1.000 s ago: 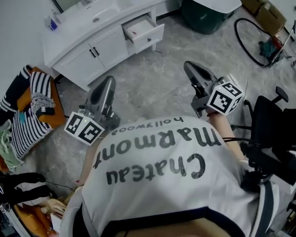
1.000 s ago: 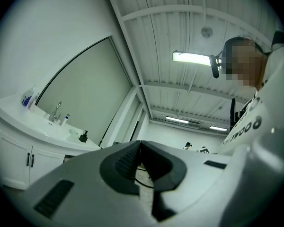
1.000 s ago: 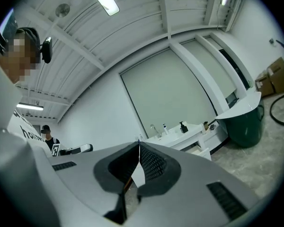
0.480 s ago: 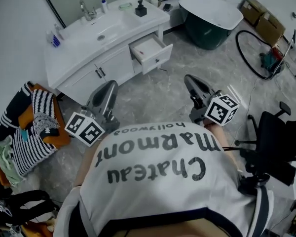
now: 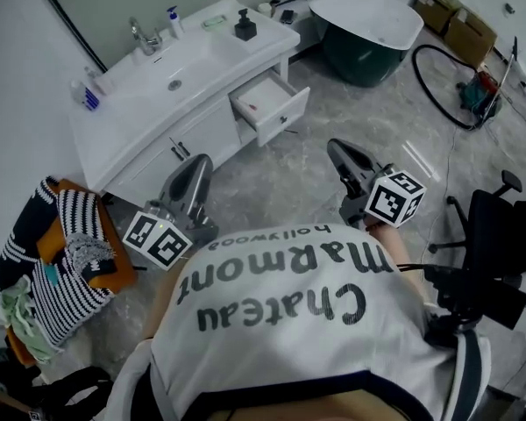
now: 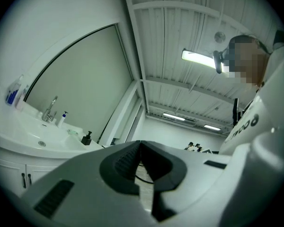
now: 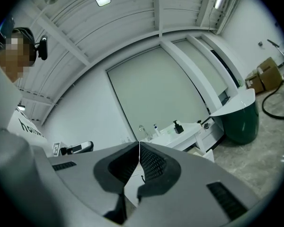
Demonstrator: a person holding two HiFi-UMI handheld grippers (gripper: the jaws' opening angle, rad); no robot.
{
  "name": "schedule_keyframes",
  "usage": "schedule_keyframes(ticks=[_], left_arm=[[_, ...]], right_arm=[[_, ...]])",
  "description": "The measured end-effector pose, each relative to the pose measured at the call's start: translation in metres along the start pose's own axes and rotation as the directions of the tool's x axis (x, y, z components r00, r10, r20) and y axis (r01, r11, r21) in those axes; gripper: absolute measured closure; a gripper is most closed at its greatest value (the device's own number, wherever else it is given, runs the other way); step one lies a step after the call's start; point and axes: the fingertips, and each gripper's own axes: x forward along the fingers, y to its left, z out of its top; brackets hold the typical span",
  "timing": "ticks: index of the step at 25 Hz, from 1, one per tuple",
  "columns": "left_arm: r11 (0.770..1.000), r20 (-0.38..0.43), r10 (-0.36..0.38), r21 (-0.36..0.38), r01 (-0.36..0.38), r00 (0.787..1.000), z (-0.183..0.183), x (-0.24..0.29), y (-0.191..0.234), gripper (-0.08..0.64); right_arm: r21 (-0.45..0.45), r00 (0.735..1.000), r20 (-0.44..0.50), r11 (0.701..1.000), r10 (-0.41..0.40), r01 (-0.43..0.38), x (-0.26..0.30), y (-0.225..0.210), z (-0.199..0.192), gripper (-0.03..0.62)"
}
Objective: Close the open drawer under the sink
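Note:
A white vanity [image 5: 149,103] with a sink [image 5: 177,70] stands at the upper left of the head view. Its upper right drawer [image 5: 276,110] is pulled out, white inside, with a small red item in it. My left gripper [image 5: 201,160] is shut and empty and hangs over the grey floor, short of the cabinet doors. My right gripper [image 5: 337,146] is also shut and empty, below and right of the drawer, apart from it. In the left gripper view the shut gripper [image 6: 140,144] faces the vanity [image 6: 33,143]. The right gripper [image 7: 139,144] is level, with the vanity [image 7: 182,132] beyond it.
A dark green tub with a white rim [image 5: 368,20] stands right of the vanity. Cardboard boxes [image 5: 460,20] and a black hose loop [image 5: 447,82] lie at the upper right. A black chair [image 5: 500,235] is at the right, and a heap of striped clothes [image 5: 61,261] at the left.
Both grippers and the view have moved toward the vanity, which now looks larger and nearer. The drawer stays open. Both grippers stay shut.

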Motion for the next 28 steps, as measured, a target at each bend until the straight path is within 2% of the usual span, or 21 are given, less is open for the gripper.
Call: schedule_keyframes(ticks=[8, 14, 19, 23, 28], left_arm=[[0.998, -0.008, 0.006, -0.059, -0.006, 1.000, -0.016, 0.005, 0.020, 0.551], [0.994, -0.003, 0.056, -0.090, -0.056, 0.998, -0.023, -0.007, 0.035, 0.551], [0.989, -0.044, 0.075, -0.121, -0.080, 0.996, -0.045, -0.009, 0.036, 0.551], [0.984, -0.082, 0.091, -0.144, -0.102, 0.992, -0.065, -0.004, 0.027, 0.551], [0.977, -0.117, 0.134, -0.150, -0.151, 0.984, -0.081, 0.011, 0.023, 0.551]], right_arm=[[0.036, 0.996, -0.070, 0.998, -0.049, 0.051, 0.005, -0.013, -0.017, 0.580], [0.048, 0.996, -0.091, 0.999, 0.023, -0.019, 0.044, -0.002, -0.017, 0.580], [0.051, 0.984, -0.172, 0.998, 0.050, -0.042, 0.055, 0.003, -0.040, 0.580], [0.099, 0.969, -0.243, 0.995, 0.051, -0.028, 0.048, -0.010, -0.065, 0.580], [0.162, 0.961, -0.252, 0.984, 0.112, -0.072, 0.061, -0.030, -0.065, 0.580]])
